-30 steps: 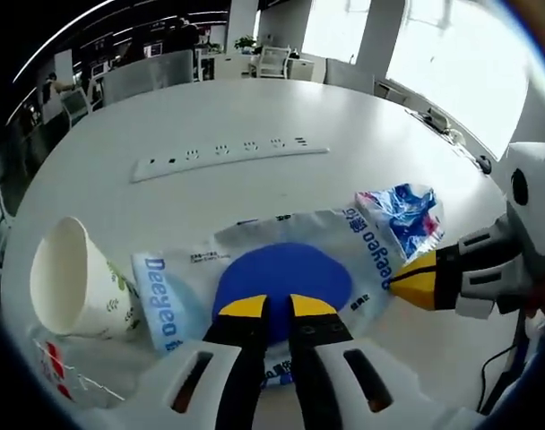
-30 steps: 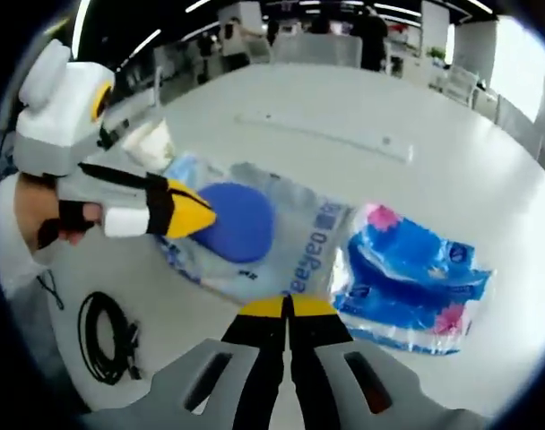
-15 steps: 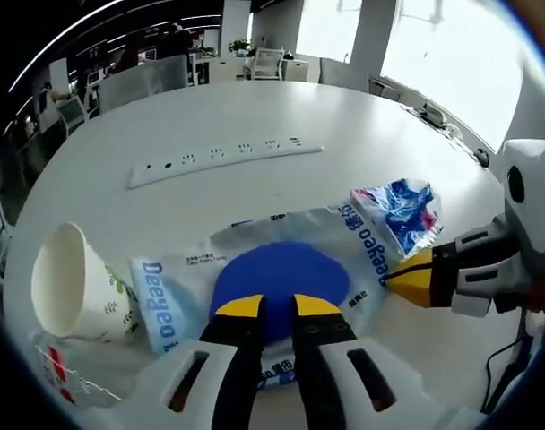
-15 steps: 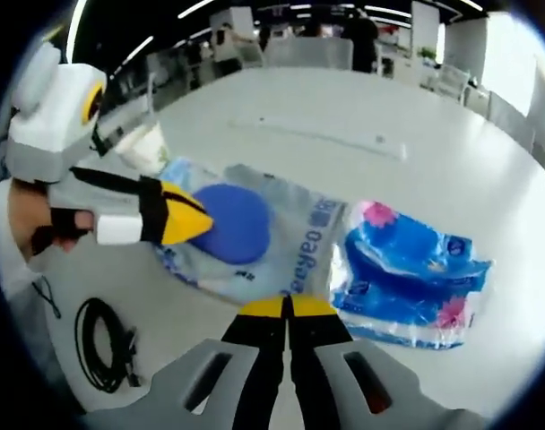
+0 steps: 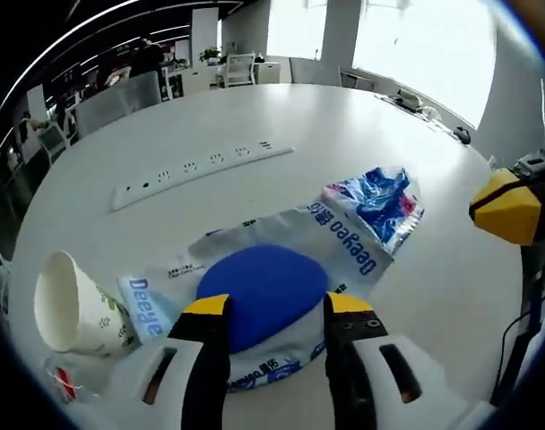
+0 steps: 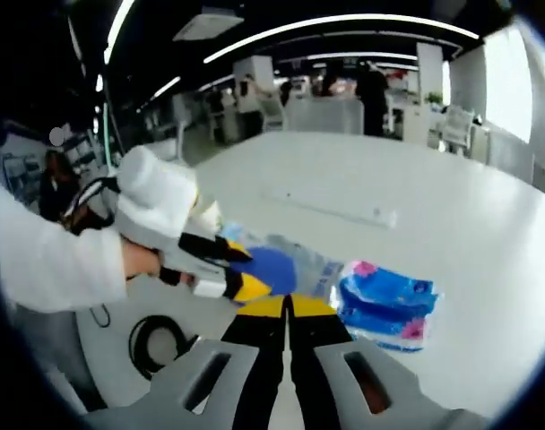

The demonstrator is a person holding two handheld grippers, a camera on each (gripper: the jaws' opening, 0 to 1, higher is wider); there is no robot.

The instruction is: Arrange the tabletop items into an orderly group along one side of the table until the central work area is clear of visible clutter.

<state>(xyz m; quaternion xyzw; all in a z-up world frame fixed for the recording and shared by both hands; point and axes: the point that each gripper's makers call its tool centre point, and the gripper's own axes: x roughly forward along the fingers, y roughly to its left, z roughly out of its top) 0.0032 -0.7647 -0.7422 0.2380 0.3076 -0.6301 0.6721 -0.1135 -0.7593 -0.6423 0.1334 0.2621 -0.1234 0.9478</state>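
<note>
while the round white table takes up most of the left gripper view, a long white power strip is seen lying on it toward 11 o'clock. nearer, at the centre, a clear plastic bag printed "deeyeo" is spread flat, with a blue disc inside it. a crumpled blue and white packet is set touching the bag's far end at about 1 o'clock. a white paper cup is found on its side at 9 o'clock, just beside the bag's near end. the left gripper is released, its yellow-tipped jaws spread to either side of the blue disc, above the bag. the right gripper is clenched, its jaws pressed together with nothing seen between them, and it is held above the table near the blue packet. in the right gripper view, a coiled black cable is seen on the table at 8 o'clock, below a white sleeve.
</note>
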